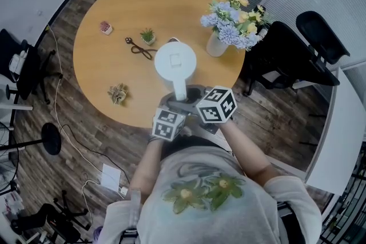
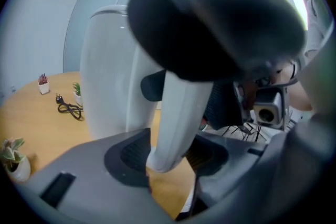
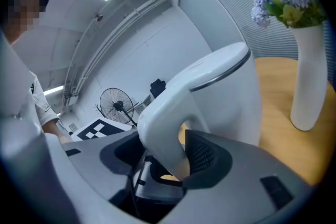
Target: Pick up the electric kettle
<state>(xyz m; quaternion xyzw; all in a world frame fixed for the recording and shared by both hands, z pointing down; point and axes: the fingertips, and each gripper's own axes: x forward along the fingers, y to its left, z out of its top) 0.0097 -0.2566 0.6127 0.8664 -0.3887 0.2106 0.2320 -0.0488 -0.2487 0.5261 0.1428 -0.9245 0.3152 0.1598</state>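
Note:
The white electric kettle (image 1: 175, 60) stands near the front edge of the round wooden table (image 1: 108, 60), its handle (image 1: 179, 88) pointing toward me. Both grippers meet at that handle. My left gripper (image 1: 173, 104) has the handle's lower end (image 2: 168, 149) between its jaws; the handle lies against the left pad and a narrow gap shows at the right pad. My right gripper (image 1: 192, 95) holds the handle's bend (image 3: 160, 128), with both pads pressed against it. The kettle body (image 3: 231, 97) fills much of both gripper views.
A white vase of flowers (image 1: 217, 43) stands just right of the kettle. A black cable (image 1: 139, 48), a small green plant (image 1: 148, 36), a small pot with a red plant (image 1: 106, 27) and a succulent (image 1: 118, 93) lie to the left. Black chairs (image 1: 289, 60) stand beyond the table's right edge.

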